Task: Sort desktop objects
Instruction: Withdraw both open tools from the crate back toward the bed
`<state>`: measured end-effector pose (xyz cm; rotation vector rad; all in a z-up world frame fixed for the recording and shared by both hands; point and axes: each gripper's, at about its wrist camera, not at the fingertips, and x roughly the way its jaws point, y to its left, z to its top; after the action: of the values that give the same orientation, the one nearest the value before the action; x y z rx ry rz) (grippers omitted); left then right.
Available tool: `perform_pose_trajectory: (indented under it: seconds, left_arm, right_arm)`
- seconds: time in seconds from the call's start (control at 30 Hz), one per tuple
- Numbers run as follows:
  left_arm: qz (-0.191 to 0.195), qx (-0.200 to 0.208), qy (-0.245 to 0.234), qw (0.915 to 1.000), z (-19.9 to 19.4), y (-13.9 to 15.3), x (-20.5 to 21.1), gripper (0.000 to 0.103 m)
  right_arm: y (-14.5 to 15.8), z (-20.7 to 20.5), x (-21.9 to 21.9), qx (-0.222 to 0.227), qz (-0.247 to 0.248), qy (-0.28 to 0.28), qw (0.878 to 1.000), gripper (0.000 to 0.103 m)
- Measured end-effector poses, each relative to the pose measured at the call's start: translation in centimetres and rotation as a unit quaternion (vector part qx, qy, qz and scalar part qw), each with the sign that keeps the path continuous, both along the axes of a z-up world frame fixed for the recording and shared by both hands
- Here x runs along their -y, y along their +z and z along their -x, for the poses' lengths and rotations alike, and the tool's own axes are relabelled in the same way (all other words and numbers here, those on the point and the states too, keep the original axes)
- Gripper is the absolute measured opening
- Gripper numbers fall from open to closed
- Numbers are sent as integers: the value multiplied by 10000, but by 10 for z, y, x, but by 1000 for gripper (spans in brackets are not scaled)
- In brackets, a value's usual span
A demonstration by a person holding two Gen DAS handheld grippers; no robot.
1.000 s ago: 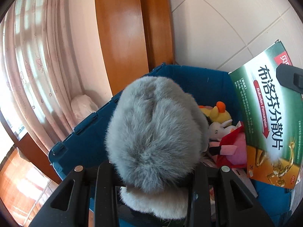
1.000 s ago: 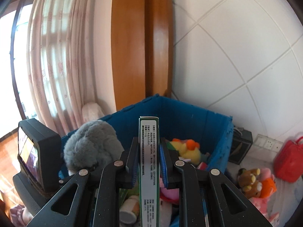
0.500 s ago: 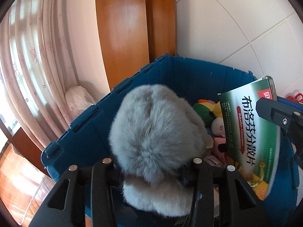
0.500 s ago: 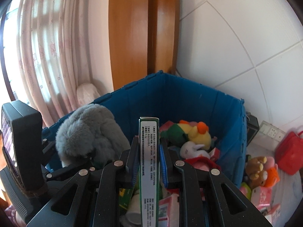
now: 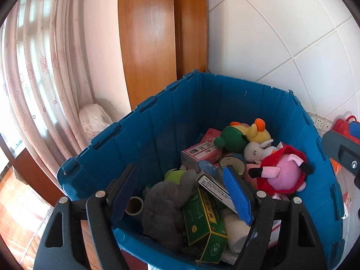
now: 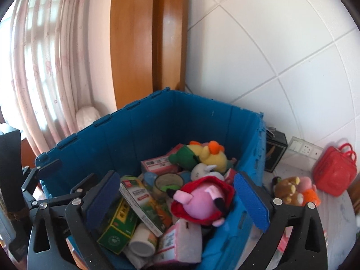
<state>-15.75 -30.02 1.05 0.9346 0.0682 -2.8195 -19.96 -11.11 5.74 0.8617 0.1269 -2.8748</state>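
Observation:
A blue plastic bin (image 5: pixel 202 112) (image 6: pixel 180 121) holds toys and boxes. My left gripper (image 5: pixel 180 193) hangs over its near edge, jaws opening, pads touching nothing. Below it the grey plush toy (image 5: pixel 164 213) lies in the bin beside a green carton (image 5: pixel 204 220). My right gripper (image 6: pixel 177 202) is wide open above the bin, its jaws still opening. The green-and-white medicine box (image 6: pixel 144 200) (image 5: pixel 213 187) lies tilted on the pile beneath it, free of the pads. A pink pig plush (image 6: pixel 198 202) in a red hood sits between the right fingers in view, lower down.
A yellow duck plush (image 6: pixel 211 155), a pink box (image 6: pixel 157 165) and a tape roll (image 6: pixel 168 181) fill the bin's far side. Right of the bin lie small plush toys (image 6: pixel 294 191), a red bag (image 6: pixel 335 173) and a black box (image 6: pixel 275 155). Tiled wall and wooden frame (image 6: pixel 135 45) behind.
Both grippers opened. The grey plush dropped from my left gripper into the bin, and the medicine box fell from my right gripper onto the pile.

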Motion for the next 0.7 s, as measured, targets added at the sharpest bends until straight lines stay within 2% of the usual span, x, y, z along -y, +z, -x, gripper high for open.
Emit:
perform_pose_trajectory:
  seconds: [0.17, 0.33, 0.7]
  left_arm:
    - [-95, -143, -64, 9998, -17, 6, -15, 77]
    - [-184, -386, -321, 9986, -36, 21, -48, 77]
    - [-74, -897, -1188, 9888, -70, 47, -183, 78]
  right_arm:
    - [2, -25, -28, -116, 30, -131, 9998, 103]
    - [2, -53, -74, -182, 172, -357, 9990, 103]
    - [1, -114, -205, -320, 411, -1134, 9922, 103]
